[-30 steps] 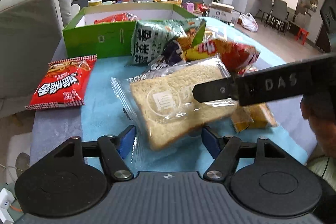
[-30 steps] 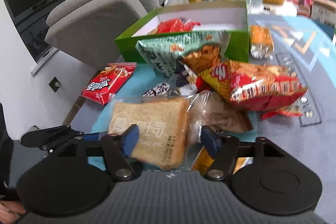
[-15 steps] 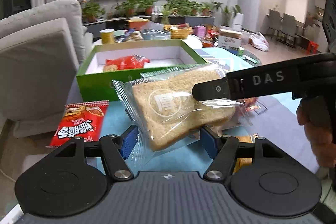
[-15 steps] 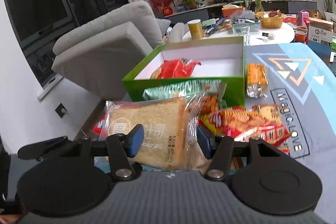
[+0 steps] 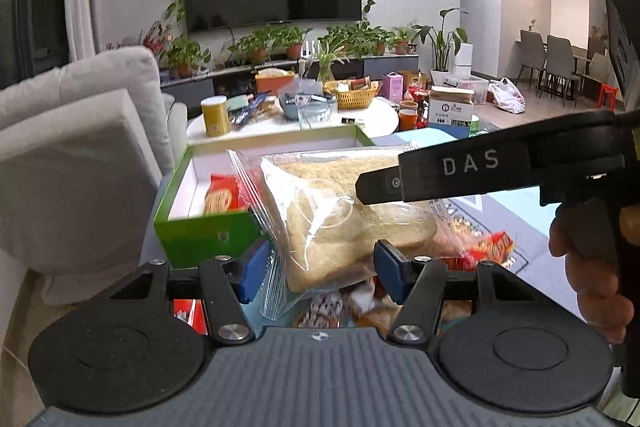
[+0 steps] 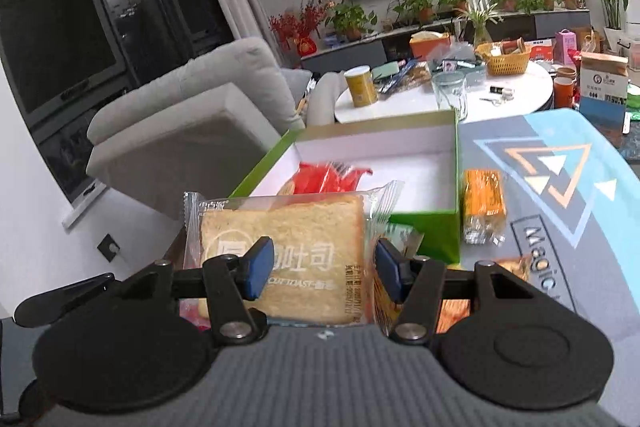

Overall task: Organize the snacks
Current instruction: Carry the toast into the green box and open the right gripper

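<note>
CHANGE: toast packet (image 6: 288, 251) now lifted off the snack pile, clamped in right gripper (image 6: 320, 263) | LEFT: left gripper (image 5: 320, 267) jaws just closing around its near corner, contact unclear | NEXT: green box (image 6: 448, 227) just ahead, likely drop.

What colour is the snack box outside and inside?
The box is green outside, white inside; clearest in the right wrist view.
</note>
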`<state>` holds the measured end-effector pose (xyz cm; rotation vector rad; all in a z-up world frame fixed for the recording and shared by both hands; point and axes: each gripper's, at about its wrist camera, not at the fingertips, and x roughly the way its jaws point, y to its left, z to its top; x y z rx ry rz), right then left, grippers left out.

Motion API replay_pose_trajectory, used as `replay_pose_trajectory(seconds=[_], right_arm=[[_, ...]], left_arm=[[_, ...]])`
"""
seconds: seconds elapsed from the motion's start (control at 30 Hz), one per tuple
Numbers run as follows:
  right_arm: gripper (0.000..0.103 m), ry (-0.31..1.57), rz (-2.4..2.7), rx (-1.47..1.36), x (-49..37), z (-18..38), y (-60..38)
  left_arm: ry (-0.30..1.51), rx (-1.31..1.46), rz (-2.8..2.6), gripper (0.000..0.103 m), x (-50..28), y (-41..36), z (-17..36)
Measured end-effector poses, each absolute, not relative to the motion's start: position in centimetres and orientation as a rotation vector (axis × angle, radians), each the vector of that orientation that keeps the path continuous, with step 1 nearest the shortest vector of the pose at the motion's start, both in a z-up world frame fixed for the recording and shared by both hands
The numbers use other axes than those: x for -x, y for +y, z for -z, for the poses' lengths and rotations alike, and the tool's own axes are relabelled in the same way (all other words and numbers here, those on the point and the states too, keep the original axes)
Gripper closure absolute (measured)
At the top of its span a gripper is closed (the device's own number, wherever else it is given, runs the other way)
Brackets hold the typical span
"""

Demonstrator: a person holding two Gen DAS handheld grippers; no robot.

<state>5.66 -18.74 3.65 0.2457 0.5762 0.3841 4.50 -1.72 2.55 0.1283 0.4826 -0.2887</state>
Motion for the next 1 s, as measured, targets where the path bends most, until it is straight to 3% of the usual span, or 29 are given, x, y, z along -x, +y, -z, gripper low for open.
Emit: replay_pose_trajectory(seconds=[0.57, 1.0], right_arm=[[0.055, 0.51, -0.337, -0.308, -11.2, -4.9, -21.4], [0.055, 0.547, -0.323, -0.358, -16.1, -3.0, -22.3]], left_arm=[[0.438, -0.219, 0.307, 0.048, -11.2, -5.2, -4.0], [0.486, -0.239, 0.31, 0.048, -16.7, -6.3, -1.8]])
